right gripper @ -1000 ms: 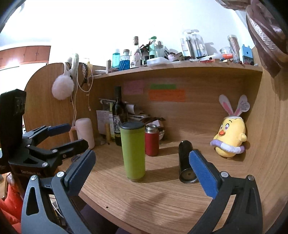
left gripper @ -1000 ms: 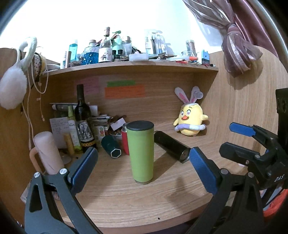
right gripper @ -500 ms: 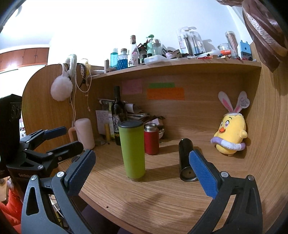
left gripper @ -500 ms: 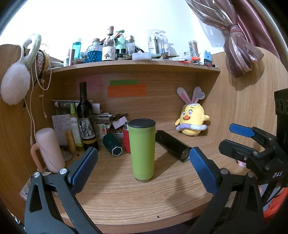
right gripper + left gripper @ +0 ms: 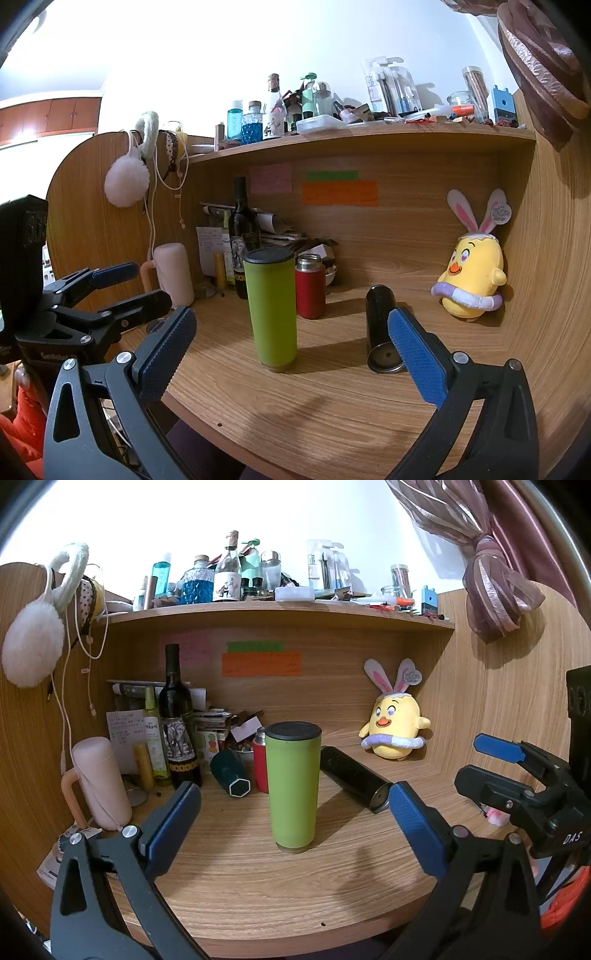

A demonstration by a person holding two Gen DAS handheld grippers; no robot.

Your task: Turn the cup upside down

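The green cup (image 5: 293,786) stands upright at the centre of the left-wrist frame, its dark lid up and its base flat on the bench (image 5: 258,893). It stands apart from the other items, so I judge a side grasp on its body to be possible from either flank.

My left claw (image 5: 291,823) has its blue pads spread wide, one at lower left and one at lower right of its frame, holding nothing. The cup sits in the gap between them but farther back, untouched. My right claw (image 5: 291,350) is likewise spread wide and empty, with the cup just left of centre in its frame. Both are aimed at the cup, which I judge to be an approach posture; the flip is not begun.

Behind the cup stands a red flask (image 5: 310,291). A black tube (image 5: 354,779) lies on its side to the right of the cup, and a yellow plush chick (image 5: 393,727) sits against the back wall at right. A wine bottle (image 5: 177,716) stands at left.

Compared with one second ago, the cup appears slightly larger and lower in the left-wrist frame, and the shelf line sits lower: both claws have advanced a little. Pad spacing is unchanged.
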